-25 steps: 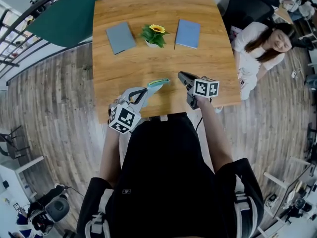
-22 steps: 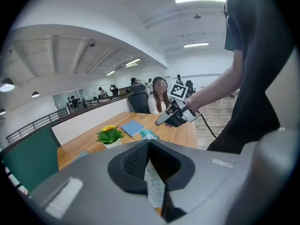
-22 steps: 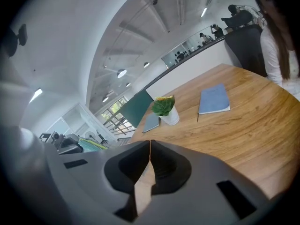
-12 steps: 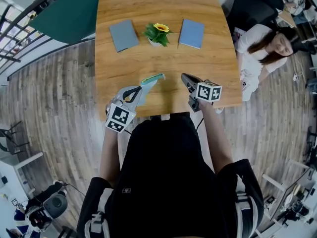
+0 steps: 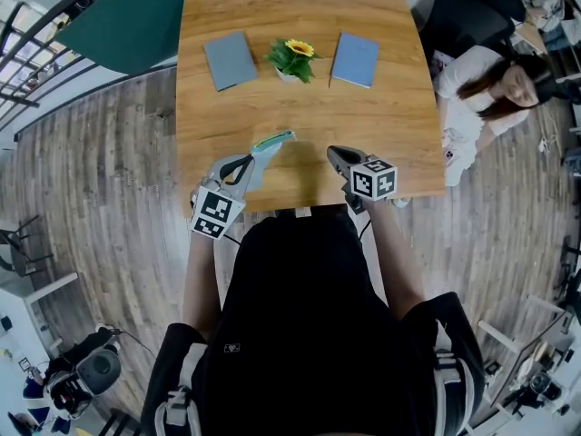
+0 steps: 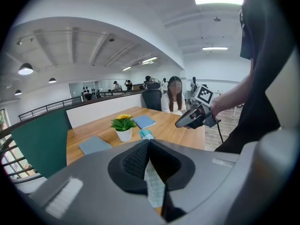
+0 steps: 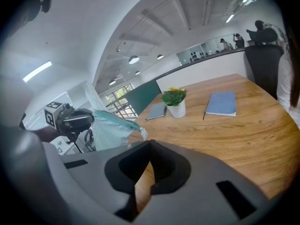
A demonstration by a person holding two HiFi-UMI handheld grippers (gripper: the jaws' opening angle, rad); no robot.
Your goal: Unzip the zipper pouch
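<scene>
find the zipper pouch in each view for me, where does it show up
Head view: zipper pouch near the table's front edge, left of centre, held in the left gripper.
Left gripper view: zipper pouch bottom centre, clamped between the jaws.
Right gripper view: zipper pouch left of centre, sticking out of the left gripper.
Shared landmark: the potted sunflower, seen in all three views.

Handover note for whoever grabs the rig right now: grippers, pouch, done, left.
Left gripper: shut on one end of the zipper pouch, held up over the table's near edge.
Right gripper: shut, empty, apart from the pouch.
Done: pouch lifted. Zipper looks closed.
Left: pinch what looks like the pull tab at the free end with the right gripper, draw it along.
</scene>
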